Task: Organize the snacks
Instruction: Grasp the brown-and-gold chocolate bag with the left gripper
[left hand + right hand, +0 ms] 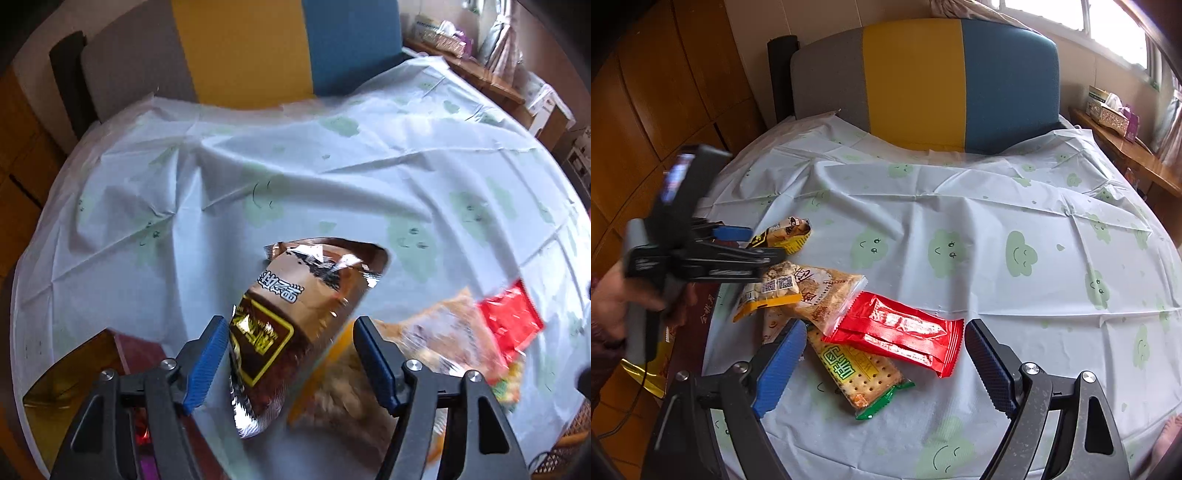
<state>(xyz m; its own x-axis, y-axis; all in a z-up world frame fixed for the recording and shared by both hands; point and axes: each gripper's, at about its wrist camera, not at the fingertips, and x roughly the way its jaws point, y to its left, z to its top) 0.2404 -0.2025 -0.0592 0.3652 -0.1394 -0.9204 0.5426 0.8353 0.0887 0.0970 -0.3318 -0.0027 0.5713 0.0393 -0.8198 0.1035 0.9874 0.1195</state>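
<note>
My left gripper (291, 354) is open, its blue pads wide apart. A brown and silver snack packet (295, 325) sits between the pads, touching the left one only, blurred and tilted. In the right wrist view the same packet (786, 232) shows at the left gripper's (764, 245) tips. My right gripper (882, 365) is open and empty above a red packet (901, 328), a green-ended cracker packet (857, 373), a tan biscuit packet (820, 291) and a yellow-edged packet (768, 291). The pile lies on the cloud-print tablecloth (997, 221).
A maroon and gold box (92, 365) lies at the table's left edge, also in the right wrist view (698, 325). A grey, yellow and blue chair back (923, 88) stands behind the table. A wooden shelf with a tissue box (1108, 110) is at the right.
</note>
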